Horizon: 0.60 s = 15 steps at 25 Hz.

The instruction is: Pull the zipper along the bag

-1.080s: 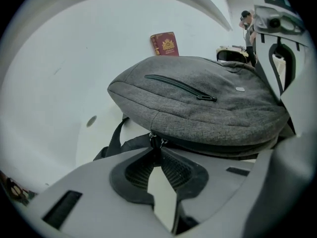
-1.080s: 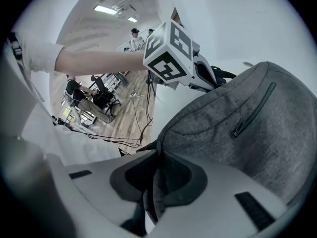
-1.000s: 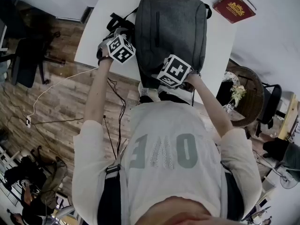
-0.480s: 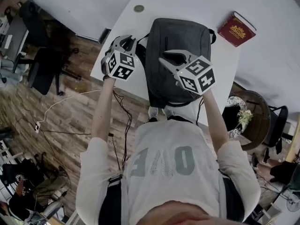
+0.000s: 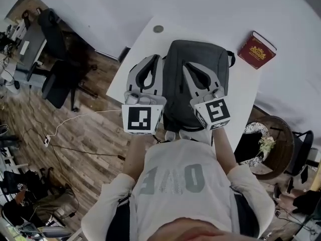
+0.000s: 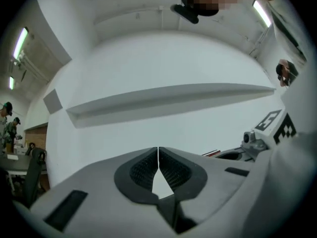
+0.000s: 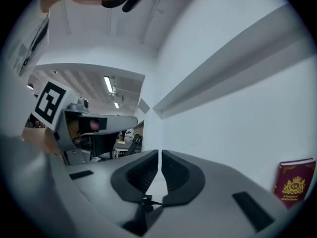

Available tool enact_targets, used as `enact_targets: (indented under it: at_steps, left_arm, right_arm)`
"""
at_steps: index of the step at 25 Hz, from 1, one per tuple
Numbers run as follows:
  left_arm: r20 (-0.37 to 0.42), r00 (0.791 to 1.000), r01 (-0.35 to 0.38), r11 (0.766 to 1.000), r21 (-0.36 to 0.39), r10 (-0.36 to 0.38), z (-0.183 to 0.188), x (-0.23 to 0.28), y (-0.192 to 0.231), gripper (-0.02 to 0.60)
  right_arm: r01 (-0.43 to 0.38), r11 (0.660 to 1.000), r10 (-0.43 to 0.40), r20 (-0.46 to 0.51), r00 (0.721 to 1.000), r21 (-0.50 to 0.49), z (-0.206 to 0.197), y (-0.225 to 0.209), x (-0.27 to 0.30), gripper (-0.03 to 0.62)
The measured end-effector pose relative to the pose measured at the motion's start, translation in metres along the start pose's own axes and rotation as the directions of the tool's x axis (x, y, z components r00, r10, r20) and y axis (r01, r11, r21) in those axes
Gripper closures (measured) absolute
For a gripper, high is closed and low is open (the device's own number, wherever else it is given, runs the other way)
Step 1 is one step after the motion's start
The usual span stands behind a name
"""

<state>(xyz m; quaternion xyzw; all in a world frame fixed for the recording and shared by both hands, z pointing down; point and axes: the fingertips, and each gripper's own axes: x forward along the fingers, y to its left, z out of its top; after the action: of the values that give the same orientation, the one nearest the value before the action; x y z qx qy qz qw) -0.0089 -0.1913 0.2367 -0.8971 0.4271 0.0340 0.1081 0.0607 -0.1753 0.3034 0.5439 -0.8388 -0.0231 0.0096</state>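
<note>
The dark grey bag (image 5: 174,89) lies flat on the white table (image 5: 131,64), its zipper not discernible. Both grippers are raised above it and point away from me toward the white wall. My left gripper (image 5: 154,58) hovers over the bag's left edge, jaws together and empty, as the left gripper view (image 6: 158,150) shows. My right gripper (image 5: 189,65) hangs over the bag's middle. Its jaws are closing, with only a thin slit between the pads in the right gripper view (image 7: 159,153) and nothing between them. Neither gripper touches the bag.
A red book (image 5: 257,49) lies at the table's far right, also visible as the red book (image 7: 294,181) in the right gripper view. A small round disc (image 5: 158,29) sits at the table's far edge. A black office chair (image 5: 56,77) stands left, a wicker stand with flowers (image 5: 271,147) right.
Both grippers came off the bag's near end, rose toward my head and now point forward at the wall. The right jaws opened midway, then closed again.
</note>
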Motion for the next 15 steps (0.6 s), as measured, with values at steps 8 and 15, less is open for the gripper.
enact_targets:
  at_steps: [8, 15]
  left_arm:
    - [-0.054, 0.999, -0.011, 0.999, -0.042, 0.009, -0.035, -0.021, -0.047, 0.552]
    - [-0.1, 0.995, 0.018, 0.999, -0.035, -0.021, -0.056, -0.016, -0.057, 0.552]
  right_arm:
    - [0.038, 0.999, -0.038, 0.002, 0.999, -0.006, -0.019, -0.012, -0.022, 0.557]
    - [0.045, 0.999, -0.046, -0.018, 0.999, -0.028, -0.03, -0.01, -0.032, 0.563]
